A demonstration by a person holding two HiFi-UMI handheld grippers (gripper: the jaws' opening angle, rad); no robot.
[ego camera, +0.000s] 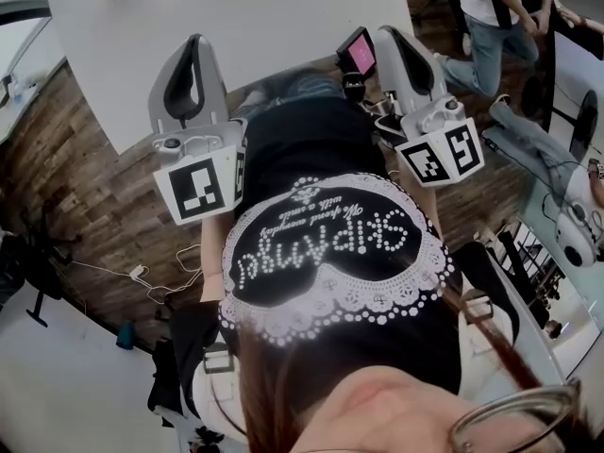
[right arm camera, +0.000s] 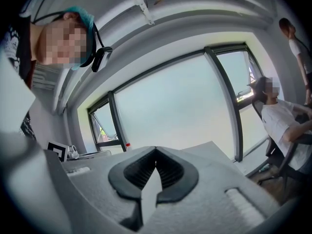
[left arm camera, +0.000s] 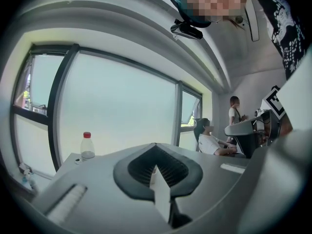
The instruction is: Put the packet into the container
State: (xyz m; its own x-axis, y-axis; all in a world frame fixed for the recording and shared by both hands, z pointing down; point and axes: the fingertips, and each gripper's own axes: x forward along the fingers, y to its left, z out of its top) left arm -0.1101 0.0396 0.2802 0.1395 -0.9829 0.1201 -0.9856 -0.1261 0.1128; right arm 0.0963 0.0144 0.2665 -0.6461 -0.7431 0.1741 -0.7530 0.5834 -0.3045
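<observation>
"What's underfoot?"

"A dark brown wood-plank floor (ego camera: 75, 159). A large white rectangular table (ego camera: 245, 36) stands on it, and thin white cables (ego camera: 160, 276) trail loose across the boards."

"And the walls?"

"Mostly glass. Tall window panes in dark grey frames (left arm camera: 59, 106) let in pale, even daylight. Above them is a plain white ceiling (left arm camera: 122, 13)."

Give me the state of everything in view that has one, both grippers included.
Left gripper: shut, nothing between the jaws, held at the person's chest.
Right gripper: shut, nothing between the jaws, held at the chest.
Bottle: upright on the table, red cap on.
Screen: lit pink.
Packet, container: neither in view.
</observation>
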